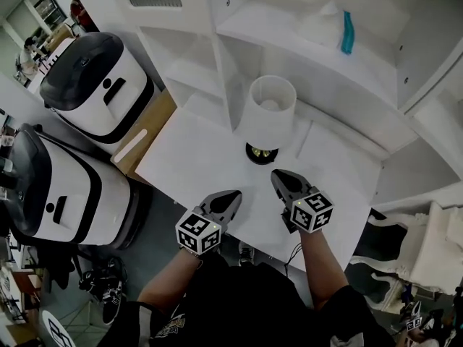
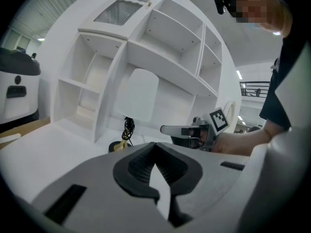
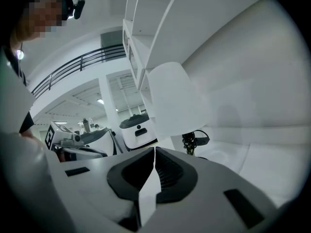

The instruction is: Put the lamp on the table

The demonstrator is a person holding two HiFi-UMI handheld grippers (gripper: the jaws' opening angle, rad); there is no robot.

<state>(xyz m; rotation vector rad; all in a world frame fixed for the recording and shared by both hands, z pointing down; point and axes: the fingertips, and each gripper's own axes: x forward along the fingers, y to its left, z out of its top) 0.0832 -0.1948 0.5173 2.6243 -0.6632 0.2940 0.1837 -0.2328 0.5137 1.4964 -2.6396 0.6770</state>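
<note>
White shade point(image 1: 267, 113), lamp base point(image 1: 261, 152) partly hidden

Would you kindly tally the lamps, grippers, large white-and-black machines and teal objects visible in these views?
Lamp: 1
Grippers: 2, the left gripper and the right gripper
Machines: 2
Teal object: 1
Total: 6

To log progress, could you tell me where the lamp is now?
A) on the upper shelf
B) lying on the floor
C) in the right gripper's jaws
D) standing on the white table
D: the lamp stands upright on the table, apart from the shut right gripper.
</note>
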